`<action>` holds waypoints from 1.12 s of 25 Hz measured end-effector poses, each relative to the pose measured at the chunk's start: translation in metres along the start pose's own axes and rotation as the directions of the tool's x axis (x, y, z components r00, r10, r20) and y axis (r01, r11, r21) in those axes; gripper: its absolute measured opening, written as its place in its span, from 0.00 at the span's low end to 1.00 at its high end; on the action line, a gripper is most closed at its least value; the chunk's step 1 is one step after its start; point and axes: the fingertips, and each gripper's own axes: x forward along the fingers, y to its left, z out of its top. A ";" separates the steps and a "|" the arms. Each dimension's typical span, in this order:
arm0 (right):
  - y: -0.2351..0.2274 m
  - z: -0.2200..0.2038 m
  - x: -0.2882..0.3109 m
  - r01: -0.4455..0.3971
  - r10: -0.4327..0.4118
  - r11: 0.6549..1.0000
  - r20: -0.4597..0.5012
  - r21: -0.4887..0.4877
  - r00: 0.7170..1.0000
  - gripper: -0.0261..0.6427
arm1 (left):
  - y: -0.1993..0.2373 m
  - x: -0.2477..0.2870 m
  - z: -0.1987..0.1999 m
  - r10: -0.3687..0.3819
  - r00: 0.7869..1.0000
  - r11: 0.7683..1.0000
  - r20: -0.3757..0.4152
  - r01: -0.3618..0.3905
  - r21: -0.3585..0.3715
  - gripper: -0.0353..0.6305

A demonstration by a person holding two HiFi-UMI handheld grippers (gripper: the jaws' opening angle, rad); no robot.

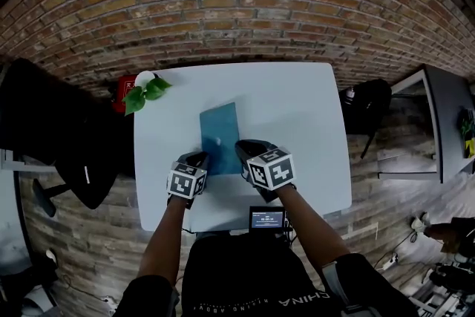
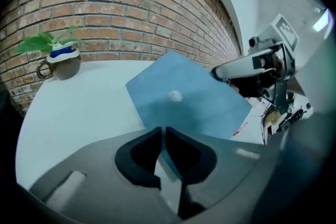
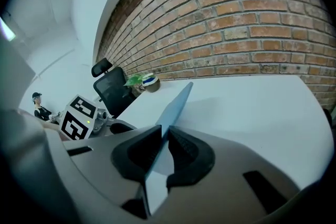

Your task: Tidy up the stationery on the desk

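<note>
Between both pairs of jaws, blue folder (image 1: 220, 128) tilted up off the desk (image 1: 297, 108).
Left gripper (image 2: 164, 136) and right gripper (image 3: 163, 136) each clamped on its near edge; lifted, not yet put away.

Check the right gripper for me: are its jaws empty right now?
No, the right gripper has its jaws closed on the edge of the blue folder, which runs edge-on between them.

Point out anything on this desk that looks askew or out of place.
The blue sheet is not lying flat. The left hand-held gripper and the right hand-held gripper each pinch its near edge, so it tilts up from the table. A small white speck sits on it.
</note>
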 end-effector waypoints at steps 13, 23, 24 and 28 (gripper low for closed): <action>0.027 0.016 0.000 -0.044 0.045 0.998 0.020 -0.044 0.999 0.12 | -0.067 -0.033 0.044 -0.217 0.965 0.974 0.146 0.224 -0.038 0.20; 0.054 0.029 0.005 -0.098 0.101 0.993 0.040 -0.073 0.994 0.11 | -0.084 -0.065 0.066 -0.305 0.934 0.944 0.185 0.322 -0.071 0.40; 0.056 0.030 0.005 -0.104 0.107 0.992 0.042 -0.076 0.993 0.11 | -0.083 -0.064 0.065 -0.288 0.942 0.951 0.171 0.302 -0.062 0.40; 0.065 0.032 0.007 -0.123 0.127 0.988 0.042 -0.092 0.991 0.11 | -0.080 -0.061 0.062 -0.228 0.967 0.971 0.116 0.234 -0.042 0.40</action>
